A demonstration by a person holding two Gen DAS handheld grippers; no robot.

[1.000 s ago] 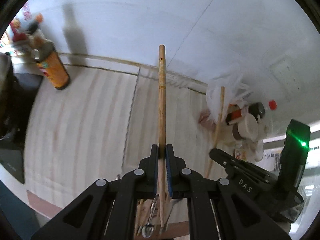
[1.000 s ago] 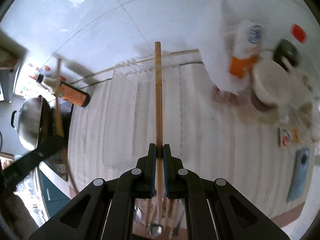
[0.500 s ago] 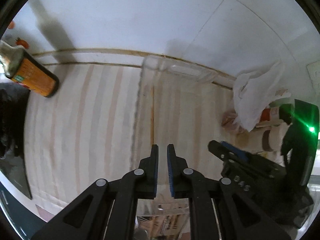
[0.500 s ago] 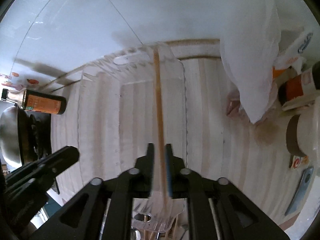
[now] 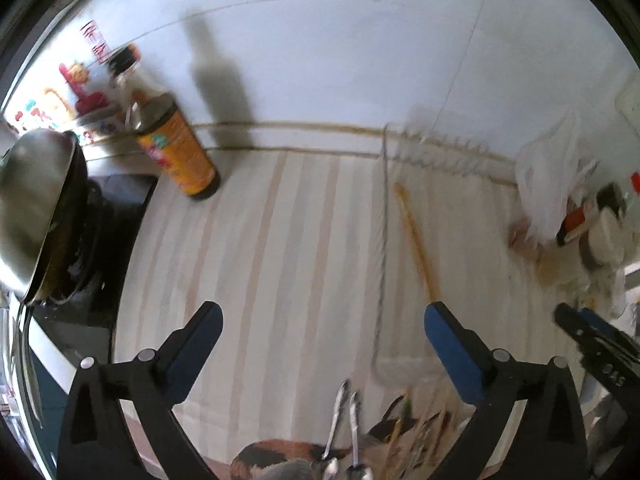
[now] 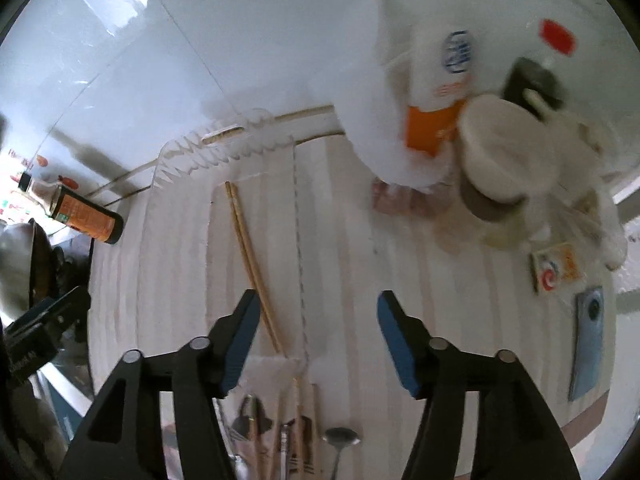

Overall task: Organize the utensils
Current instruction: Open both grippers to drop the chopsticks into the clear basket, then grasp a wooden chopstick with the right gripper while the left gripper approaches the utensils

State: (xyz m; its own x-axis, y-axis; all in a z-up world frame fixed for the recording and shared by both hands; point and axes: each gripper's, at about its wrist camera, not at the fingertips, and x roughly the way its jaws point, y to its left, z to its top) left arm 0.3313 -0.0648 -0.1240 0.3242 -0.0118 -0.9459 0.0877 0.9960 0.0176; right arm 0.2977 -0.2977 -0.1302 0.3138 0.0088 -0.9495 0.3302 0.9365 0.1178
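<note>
With both our jaws wide apart and the chopsticks (image 6: 250, 256) lying in the clear tray (image 6: 180, 216), we next reach for the spoons (image 6: 340, 438) at the bench's near edge.

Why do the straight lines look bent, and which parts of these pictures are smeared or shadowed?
Left wrist view: the fisheye lens bows the wall seam; the sauce bottle casts a dark shadow up the wall; the utensils at the bottom are smeared. Right wrist view: the white bag and jars are blurred; the chopsticks stay fairly sharp.
</note>
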